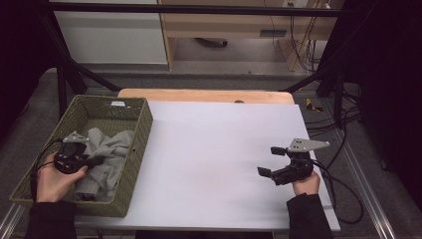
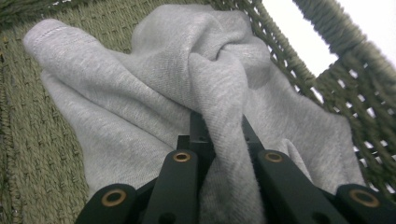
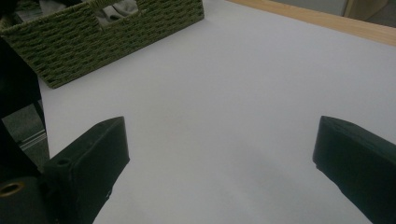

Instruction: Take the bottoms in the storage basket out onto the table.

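Observation:
A crumpled grey garment (image 1: 107, 154) lies in a green woven basket (image 1: 142, 130) at the table's left side. My left gripper (image 1: 99, 160) reaches into the basket and is shut on a fold of that grey garment (image 2: 187, 88), which bunches up between the black jaws in the left gripper view. My right gripper (image 1: 271, 160) hovers low over the white table sheet (image 1: 214, 149) near the right front, with its jaws wide apart and nothing between them. In the right gripper view the two black fingertips (image 3: 100, 144) frame bare white sheet, and the basket (image 3: 93, 37) stands at the upper left.
The white sheet (image 3: 224, 93) covers a wooden tabletop whose edge (image 1: 204, 94) shows at the back. Black frame bars and cables run along the right side (image 1: 343, 144). The floor and a cabinet lie beyond the table.

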`<move>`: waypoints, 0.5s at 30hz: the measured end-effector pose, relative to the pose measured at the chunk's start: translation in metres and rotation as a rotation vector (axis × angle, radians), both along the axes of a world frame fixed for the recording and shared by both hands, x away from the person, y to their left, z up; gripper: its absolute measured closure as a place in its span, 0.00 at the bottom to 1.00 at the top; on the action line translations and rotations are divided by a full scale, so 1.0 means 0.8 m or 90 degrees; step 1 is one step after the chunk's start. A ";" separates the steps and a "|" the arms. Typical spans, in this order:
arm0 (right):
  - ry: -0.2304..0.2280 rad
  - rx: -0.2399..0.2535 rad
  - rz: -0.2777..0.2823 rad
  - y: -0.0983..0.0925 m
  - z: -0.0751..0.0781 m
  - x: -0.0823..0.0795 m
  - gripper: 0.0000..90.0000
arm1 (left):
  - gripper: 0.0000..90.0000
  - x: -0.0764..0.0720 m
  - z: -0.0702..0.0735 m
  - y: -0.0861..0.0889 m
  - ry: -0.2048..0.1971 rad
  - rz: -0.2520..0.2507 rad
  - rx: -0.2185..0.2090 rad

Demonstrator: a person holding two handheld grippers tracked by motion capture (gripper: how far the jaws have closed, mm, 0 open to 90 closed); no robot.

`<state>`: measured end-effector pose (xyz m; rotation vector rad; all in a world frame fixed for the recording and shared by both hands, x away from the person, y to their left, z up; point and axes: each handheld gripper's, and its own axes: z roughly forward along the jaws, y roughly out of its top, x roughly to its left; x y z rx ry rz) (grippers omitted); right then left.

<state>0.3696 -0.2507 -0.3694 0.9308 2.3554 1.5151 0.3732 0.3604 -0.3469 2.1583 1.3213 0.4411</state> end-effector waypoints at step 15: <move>0.002 0.002 -0.002 0.001 -0.001 0.000 0.05 | 0.92 -0.011 0.026 0.005 -0.009 -0.007 -0.011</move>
